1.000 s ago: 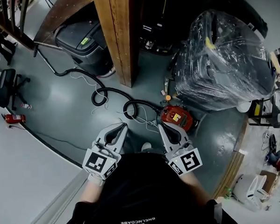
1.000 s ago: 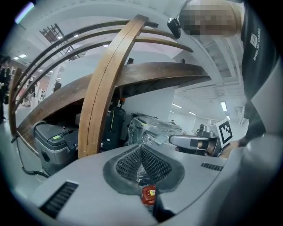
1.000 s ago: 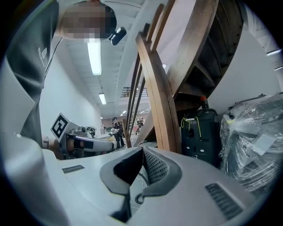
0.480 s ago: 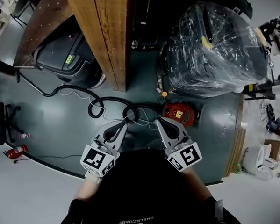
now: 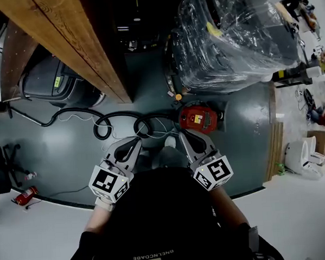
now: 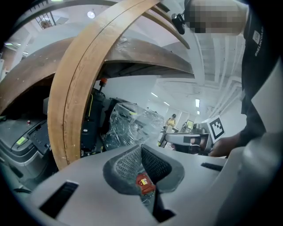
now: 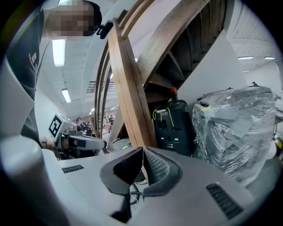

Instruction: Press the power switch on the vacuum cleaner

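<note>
Wooden beam (image 5: 65,39) runs diagonally across the top left of the head view, top end cut off by the frame. Right of it is a bulky load wrapped in clear plastic (image 5: 233,36) on the grey-green floor (image 5: 244,128); can't tell what's under the film. A dark grey machine (image 5: 51,83) sits left of the beam, partly hidden under it, with a small green label I can't read. A black hose (image 5: 118,117) loops across the floor from that side toward the vacuum, with thin white cord tangled round it.

Vacuum cleaner (image 5: 199,118): small, red, rounded body on the floor, just below the wrapped load and right of the beam's foot. It has a yellow-and-white sticker on top, text too small to read. Power switch can't be made out in any view.

Left hand-held gripper (image 5: 132,144): jaws clenched tip to tip, nothing held. In its own view the vacuum shows as a red patch through the oval gap behind the tips.

Right hand-held gripper (image 5: 187,139): jaws also clenched, empty, tips near the vacuum but not touching. Only hose and cord show through its gap.

Both marker cubes show black-and-white squares. White print on the person's black shirt is too small to read reliably.
</note>
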Demonstrator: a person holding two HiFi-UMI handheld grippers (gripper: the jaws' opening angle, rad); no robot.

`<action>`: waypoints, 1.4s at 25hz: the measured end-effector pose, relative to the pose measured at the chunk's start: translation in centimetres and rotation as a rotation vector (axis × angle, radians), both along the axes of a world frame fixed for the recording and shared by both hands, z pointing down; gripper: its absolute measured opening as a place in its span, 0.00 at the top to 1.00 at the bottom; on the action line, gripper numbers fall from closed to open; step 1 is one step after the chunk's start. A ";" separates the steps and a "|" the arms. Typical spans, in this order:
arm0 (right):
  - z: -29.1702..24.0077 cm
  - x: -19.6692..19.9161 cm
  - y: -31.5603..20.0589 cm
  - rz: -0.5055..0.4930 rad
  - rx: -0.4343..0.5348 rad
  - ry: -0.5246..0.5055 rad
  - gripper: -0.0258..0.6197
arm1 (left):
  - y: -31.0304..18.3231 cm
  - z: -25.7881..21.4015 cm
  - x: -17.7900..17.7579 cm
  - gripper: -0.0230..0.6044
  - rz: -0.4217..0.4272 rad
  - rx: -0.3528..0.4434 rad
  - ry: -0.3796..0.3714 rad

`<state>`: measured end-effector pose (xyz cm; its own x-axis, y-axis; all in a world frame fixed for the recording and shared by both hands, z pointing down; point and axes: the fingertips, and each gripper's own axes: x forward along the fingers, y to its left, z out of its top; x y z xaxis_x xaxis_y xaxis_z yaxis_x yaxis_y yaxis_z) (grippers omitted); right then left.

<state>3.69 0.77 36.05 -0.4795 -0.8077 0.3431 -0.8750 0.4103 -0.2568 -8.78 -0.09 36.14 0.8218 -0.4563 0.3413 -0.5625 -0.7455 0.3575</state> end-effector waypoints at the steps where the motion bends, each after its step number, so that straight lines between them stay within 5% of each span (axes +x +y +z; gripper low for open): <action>1: 0.5 1.0 0.2 0.011 -0.011 0.003 0.92 | 0.1 0.1 0.9 0.94 0.006 -0.006 -0.008; 16: 15.3 16.7 4.1 0.090 -0.320 0.119 0.92 | 3.1 3.1 11.5 0.94 0.016 -0.077 -0.113; 35: 40.7 23.8 2.3 -0.027 -0.654 0.302 0.92 | 3.0 11.7 12.4 0.94 -0.045 -0.175 -0.330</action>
